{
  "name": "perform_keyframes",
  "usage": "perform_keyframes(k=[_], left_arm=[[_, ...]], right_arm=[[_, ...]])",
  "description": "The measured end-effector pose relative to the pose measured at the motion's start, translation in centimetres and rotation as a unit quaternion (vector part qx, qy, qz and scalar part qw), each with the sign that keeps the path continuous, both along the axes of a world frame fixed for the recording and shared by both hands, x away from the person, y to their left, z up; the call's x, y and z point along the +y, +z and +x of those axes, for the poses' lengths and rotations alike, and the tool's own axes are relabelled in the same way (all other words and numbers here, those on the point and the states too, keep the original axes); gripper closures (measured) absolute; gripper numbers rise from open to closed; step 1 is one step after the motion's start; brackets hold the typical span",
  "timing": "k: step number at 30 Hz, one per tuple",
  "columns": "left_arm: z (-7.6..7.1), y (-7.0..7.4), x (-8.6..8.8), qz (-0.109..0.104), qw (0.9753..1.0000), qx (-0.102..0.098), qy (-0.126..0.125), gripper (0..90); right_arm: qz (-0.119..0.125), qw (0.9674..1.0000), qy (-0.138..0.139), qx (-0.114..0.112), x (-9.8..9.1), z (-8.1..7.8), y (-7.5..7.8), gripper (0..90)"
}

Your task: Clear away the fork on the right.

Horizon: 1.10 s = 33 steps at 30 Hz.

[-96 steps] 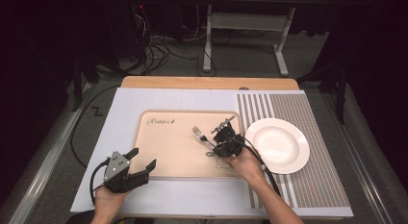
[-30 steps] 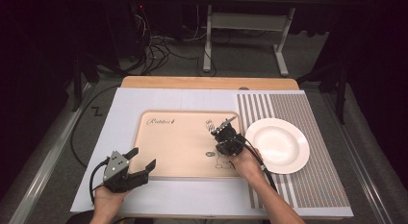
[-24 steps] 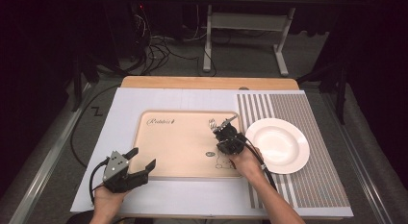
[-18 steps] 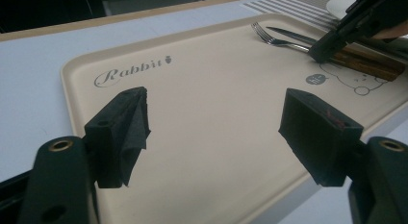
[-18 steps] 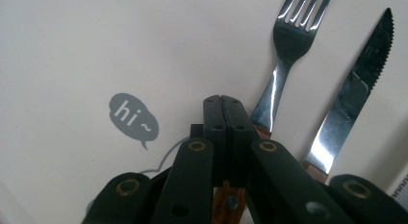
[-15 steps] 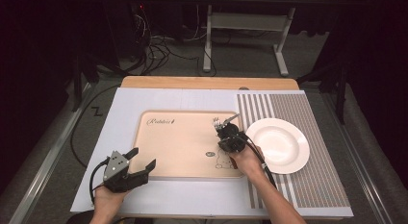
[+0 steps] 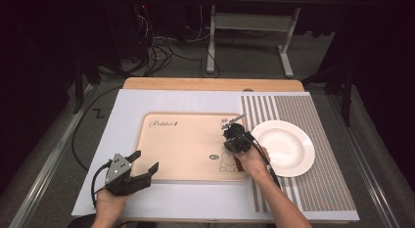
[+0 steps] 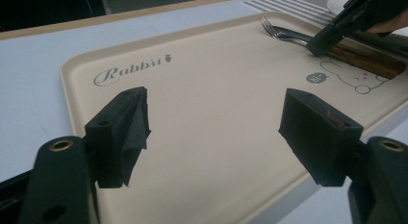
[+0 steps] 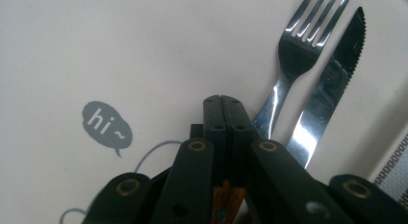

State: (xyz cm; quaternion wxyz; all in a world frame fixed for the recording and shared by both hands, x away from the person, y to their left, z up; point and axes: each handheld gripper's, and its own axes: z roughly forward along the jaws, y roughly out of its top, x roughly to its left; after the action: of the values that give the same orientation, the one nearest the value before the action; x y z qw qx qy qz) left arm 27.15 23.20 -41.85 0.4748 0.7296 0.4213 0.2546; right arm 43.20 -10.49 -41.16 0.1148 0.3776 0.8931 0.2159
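A steel fork (image 9: 308,36) and a serrated knife (image 9: 337,65) lie side by side on the beige "Rabbit" tray (image 7: 147,154), near its far right corner. Their wooden handles (image 8: 370,60) run under my right gripper (image 9: 223,101). Its jaws are shut flat against each other with nothing between the tips, and the tips rest down by the fork's neck (image 8: 320,46). In the high view my right gripper (image 7: 230,131) sits at the tray's right edge. My left gripper (image 7: 147,160) hovers open and empty off the tray's near left corner, with its jaws (image 8: 226,132) wide apart.
A white plate (image 7: 284,147) sits on the striped part of the mat (image 7: 313,189), just right of the tray. The pale mat covers the wooden table (image 7: 210,83). Cables and a metal frame stand on the dark floor beyond.
My right gripper has shifted right and farther away along the tray. The fork has swung with it from the tray's middle to lie next to the knife. The left gripper has stayed put.
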Motion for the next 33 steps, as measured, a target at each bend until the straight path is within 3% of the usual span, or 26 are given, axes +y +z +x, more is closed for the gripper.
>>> perform_keyframes(k=[8,20,26,33], left_arm=[[0.0,0.0,0.0,0.000,1.0000,0.000,-0.001,26.4],[-0.2,0.1,0.1,-0.006,1.0000,-0.006,0.002,26.3],[-0.1,0.1,0.1,-0.008,1.0000,-0.006,0.002,26.2],[-0.1,0.1,0.1,-0.008,0.9999,-0.006,0.001,26.0]], right_arm=[[0.002,1.0000,0.005,-0.007,-0.1,0.0,0.0,90.0],[0.019,0.9993,0.015,-0.027,-0.6,-1.1,1.0,71.0],[0.010,0.9993,0.013,-0.034,-0.9,-1.4,1.2,63.4],[0.028,0.9986,0.010,-0.043,-1.9,-2.0,1.7,56.1]])
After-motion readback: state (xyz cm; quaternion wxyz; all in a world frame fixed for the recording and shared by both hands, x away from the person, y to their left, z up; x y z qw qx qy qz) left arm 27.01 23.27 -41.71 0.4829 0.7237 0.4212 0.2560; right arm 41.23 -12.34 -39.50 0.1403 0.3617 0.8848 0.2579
